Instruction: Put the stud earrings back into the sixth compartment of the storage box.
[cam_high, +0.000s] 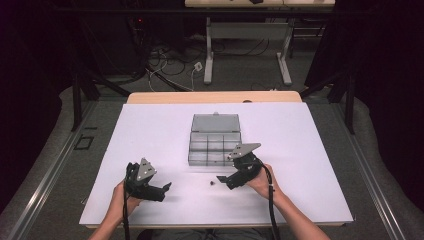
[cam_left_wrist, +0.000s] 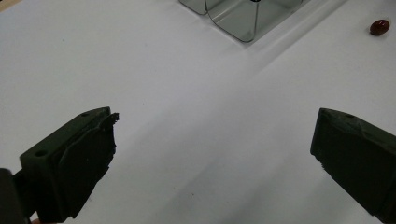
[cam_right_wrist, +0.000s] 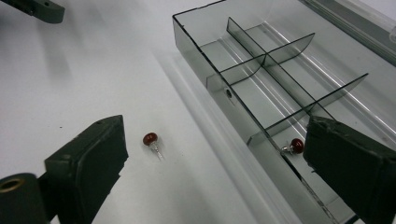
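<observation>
A small red stud with a metal pin (cam_right_wrist: 150, 139) lies on the white table (cam_high: 150, 135), just in front of a clear grey compartment box (cam_high: 215, 145). A second red stud (cam_right_wrist: 295, 145) rests inside the box's near compartment. My right gripper (cam_right_wrist: 217, 135) is open, low over the table, with the loose stud between its jaws and nearer the left one. My left gripper (cam_left_wrist: 215, 126) is open too, with nothing between its jaws; the loose stud (cam_left_wrist: 379, 27) lies far off at the upper right of its view. In the high view the stud (cam_high: 212, 183) sits between the left gripper (cam_high: 164, 191) and the right gripper (cam_high: 224, 182).
The box's lid (cam_high: 216, 123) lies open behind its compartments. The box's near wall (cam_right_wrist: 224, 93) runs close along the right gripper's right jaw. Bare white tabletop spreads left and right of the box. Table legs and cables stand on the floor beyond the table's far edge (cam_high: 215, 96).
</observation>
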